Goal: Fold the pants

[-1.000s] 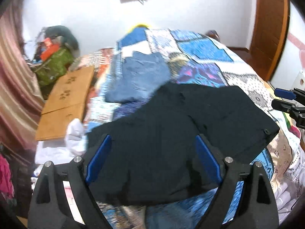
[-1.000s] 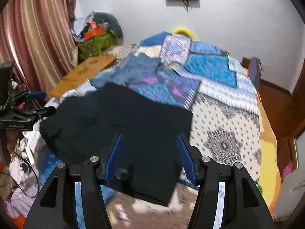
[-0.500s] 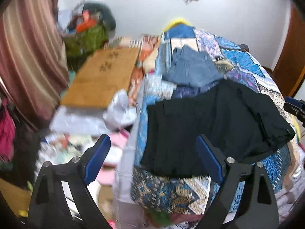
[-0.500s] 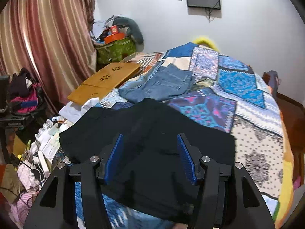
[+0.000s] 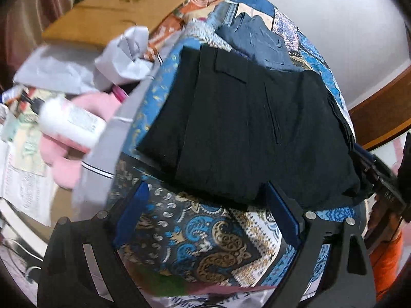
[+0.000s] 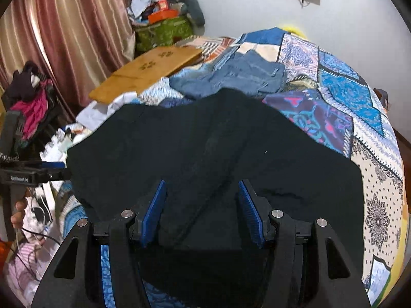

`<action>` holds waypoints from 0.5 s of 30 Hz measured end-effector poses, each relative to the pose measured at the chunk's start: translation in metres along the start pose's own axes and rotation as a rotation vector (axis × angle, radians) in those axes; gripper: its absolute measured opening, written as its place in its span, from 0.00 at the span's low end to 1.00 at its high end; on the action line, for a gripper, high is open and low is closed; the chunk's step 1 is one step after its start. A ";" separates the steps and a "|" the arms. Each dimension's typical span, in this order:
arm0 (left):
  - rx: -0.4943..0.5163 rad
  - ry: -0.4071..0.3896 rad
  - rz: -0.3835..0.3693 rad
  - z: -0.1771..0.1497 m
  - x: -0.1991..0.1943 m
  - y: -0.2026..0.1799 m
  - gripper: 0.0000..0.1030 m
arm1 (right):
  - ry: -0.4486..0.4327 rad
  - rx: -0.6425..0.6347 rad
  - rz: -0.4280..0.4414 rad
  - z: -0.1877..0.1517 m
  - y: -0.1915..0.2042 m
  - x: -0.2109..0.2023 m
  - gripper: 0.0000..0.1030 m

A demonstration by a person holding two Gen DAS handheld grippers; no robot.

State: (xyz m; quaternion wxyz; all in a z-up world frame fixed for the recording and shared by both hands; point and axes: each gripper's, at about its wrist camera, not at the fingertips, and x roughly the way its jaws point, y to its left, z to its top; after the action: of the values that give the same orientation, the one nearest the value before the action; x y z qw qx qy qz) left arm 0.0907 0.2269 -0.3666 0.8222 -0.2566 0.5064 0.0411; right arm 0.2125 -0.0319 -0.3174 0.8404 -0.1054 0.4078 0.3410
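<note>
Folded black pants (image 5: 246, 128) lie on the near part of a patchwork bed (image 5: 205, 243), one end at the bed's side edge. My left gripper (image 5: 205, 192) is open wide, just off the pants' near edge and over the patterned bedspread, with nothing between its fingers. It also shows at the pants' left end in the right wrist view, left gripper (image 6: 57, 170). My right gripper (image 6: 203, 202) hovers over the black pants (image 6: 205, 154), jaws about half apart and gripping nothing. In the left wrist view the right gripper (image 5: 370, 164) sits at the pants' right end.
Blue jeans (image 6: 239, 74) lie crumpled behind the pants. A wooden board (image 6: 146, 71) leans by the bed's far left side. Beside the bed are a white bottle (image 5: 69, 123), crumpled paper (image 5: 123, 59) and pink cloth. A striped curtain (image 6: 64, 38) and a green bag (image 6: 164, 30) stand further left.
The left gripper has swung left, dropped and rolled, from over the pants to just off their near edge at the bed's side. The right gripper has come down closer over the pants.
</note>
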 end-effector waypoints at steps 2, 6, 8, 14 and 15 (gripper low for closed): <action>-0.022 -0.009 -0.013 0.002 0.004 0.001 0.91 | 0.010 0.001 0.006 -0.002 0.000 0.003 0.54; -0.056 -0.016 -0.036 0.010 0.011 0.002 0.93 | 0.016 0.011 0.019 -0.003 -0.003 0.008 0.58; -0.068 -0.018 -0.039 0.014 0.015 0.003 0.94 | 0.018 0.011 0.024 -0.003 -0.003 0.010 0.58; -0.010 -0.060 0.048 0.026 0.028 -0.009 0.80 | 0.017 0.008 0.033 -0.003 -0.002 0.010 0.59; 0.014 -0.070 0.071 0.028 0.031 -0.012 0.72 | 0.017 0.009 0.035 -0.003 -0.002 0.011 0.59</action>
State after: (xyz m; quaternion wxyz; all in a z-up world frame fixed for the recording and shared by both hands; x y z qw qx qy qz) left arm 0.1320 0.2233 -0.3784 0.8391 -0.2312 0.4865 0.0758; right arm 0.2172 -0.0297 -0.3273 0.8314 -0.0971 0.4182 0.3529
